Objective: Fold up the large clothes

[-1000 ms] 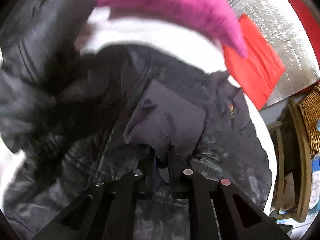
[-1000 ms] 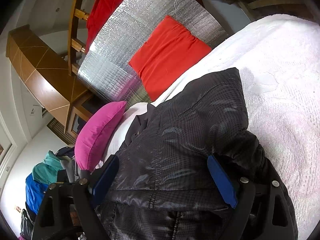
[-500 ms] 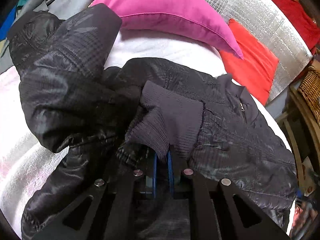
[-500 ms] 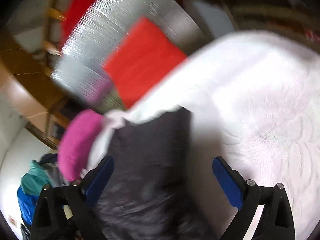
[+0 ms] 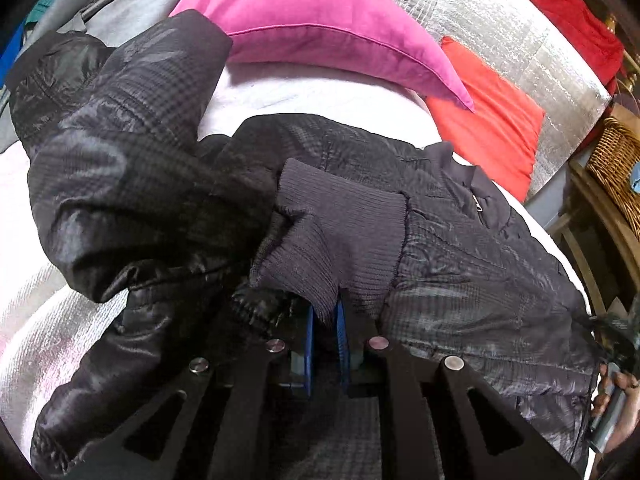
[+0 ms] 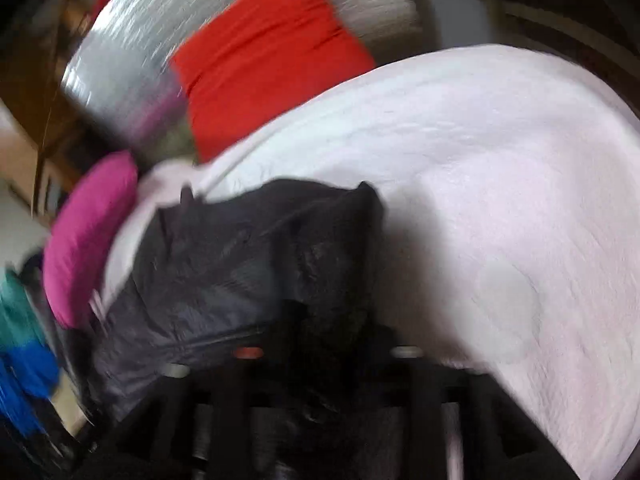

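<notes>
Two grippers at one black padded jacket (image 5: 460, 248), spread on white bedding (image 6: 500, 200). Far left: sleeve (image 5: 120, 168) doubled inward over the body, likely so the bulk narrows before folding. Centre: left gripper (image 5: 324, 340) nearly closed, blue pads (image 5: 308, 344) pinching the ribbed cuff (image 5: 340, 236), probably to steer the sleeve end across the chest. Right: right gripper (image 6: 324, 364) low at the jacket's near edge, view blurred, opening impossible to tell. Far: pink pillow (image 5: 320, 24), red cushion (image 5: 492, 128) against silver foil panel (image 5: 500, 32), clear of the fold.
</notes>
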A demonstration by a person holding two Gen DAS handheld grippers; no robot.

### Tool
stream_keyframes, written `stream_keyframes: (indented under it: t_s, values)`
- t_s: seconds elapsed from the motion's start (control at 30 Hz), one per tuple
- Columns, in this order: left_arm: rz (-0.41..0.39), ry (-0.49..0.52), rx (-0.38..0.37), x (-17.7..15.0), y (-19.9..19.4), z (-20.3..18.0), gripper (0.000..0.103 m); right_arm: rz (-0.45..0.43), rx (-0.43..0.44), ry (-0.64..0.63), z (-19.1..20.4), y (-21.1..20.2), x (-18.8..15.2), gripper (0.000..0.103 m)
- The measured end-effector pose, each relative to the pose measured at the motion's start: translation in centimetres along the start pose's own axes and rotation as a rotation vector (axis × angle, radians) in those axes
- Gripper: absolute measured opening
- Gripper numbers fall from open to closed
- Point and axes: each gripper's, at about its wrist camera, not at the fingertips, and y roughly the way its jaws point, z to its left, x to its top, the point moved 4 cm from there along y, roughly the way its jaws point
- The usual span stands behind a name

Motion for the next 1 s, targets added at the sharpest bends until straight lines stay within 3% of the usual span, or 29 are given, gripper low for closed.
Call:
stream_keyframes:
  t_s: [0.1,0.23,0.27,0.33,0.37,0.43,0.5,0.53,0.6,0.63,0.67,0.7,0.77,0.87,0.9,0.97,1.0]
  values:
    - [-0.004,0.004,0.005,-0.1,-0.4,0.2,0.013,-0.059,0.009,-0.017,0.5,-4.4,-1.1,0.079]
    - [-0.007,0.004,0.006,-0.1,-0.3,0.1,0.014,0.042,-0.014,-0.079,1.5,-5.0,-4.8,0.079]
    - [-0.008,0.004,0.006,-0.1,-0.2,0.1,0.014,0.093,-0.018,-0.107,1.5,-4.2,-5.8,0.073]
    - [-0.007,0.004,0.003,-0.1,-0.2,0.1,0.015,0.156,-0.020,-0.152,1.5,-3.3,-7.1,0.035]
    - [-0.008,0.004,0.001,-0.1,-0.2,0.1,0.015,0.136,-0.024,-0.162,1.6,-3.8,-7.0,0.027]
    - [-0.008,0.005,0.000,-0.1,-0.2,0.2,0.015,0.055,-0.041,-0.232,3.3,-6.0,-6.4,0.023]
    - [-0.010,0.009,-0.003,-0.1,-0.1,0.2,0.016,0.078,-0.091,-0.255,2.8,-5.0,-6.6,0.023]
    - [-0.009,0.014,-0.008,-0.1,-0.1,0.1,0.017,0.119,-0.130,-0.250,1.9,-3.5,-7.4,0.024]
    - [-0.007,0.024,-0.001,-0.1,-0.1,0.0,0.017,0.081,-0.112,-0.230,1.5,-3.3,-7.4,0.029]
    - [-0.006,0.023,0.000,-0.1,-0.1,0.1,0.017,0.073,-0.102,-0.201,1.5,-3.8,-7.2,0.038]
    - [-0.005,0.023,0.000,-0.1,-0.1,0.1,0.017,0.057,-0.116,-0.178,1.4,-4.6,-7.0,0.059]
    - [-0.006,0.024,0.001,-0.1,-0.1,0.1,0.017,0.018,-0.142,-0.175,1.4,-5.8,-6.8,0.067]
    - [-0.006,0.027,0.004,0.0,-0.1,0.1,0.017,-0.064,-0.167,-0.175,2.2,-8.1,-6.5,0.068]
    - [-0.005,0.037,0.015,0.0,-0.2,-0.1,0.017,-0.155,-0.100,-0.231,5.6,-10.2,-6.4,0.070]
    - [-0.004,0.041,0.020,0.0,-0.2,-0.2,0.017,-0.175,-0.073,-0.263,6.9,-10.3,-6.8,0.075]
    - [0.000,0.051,0.026,0.1,-0.2,-0.5,0.017,-0.159,-0.032,-0.318,8.9,-8.9,-7.9,0.087]
    - [0.008,0.058,0.036,0.3,-0.2,-0.7,0.018,-0.109,-0.042,-0.328,8.8,-7.1,-8.7,0.091]
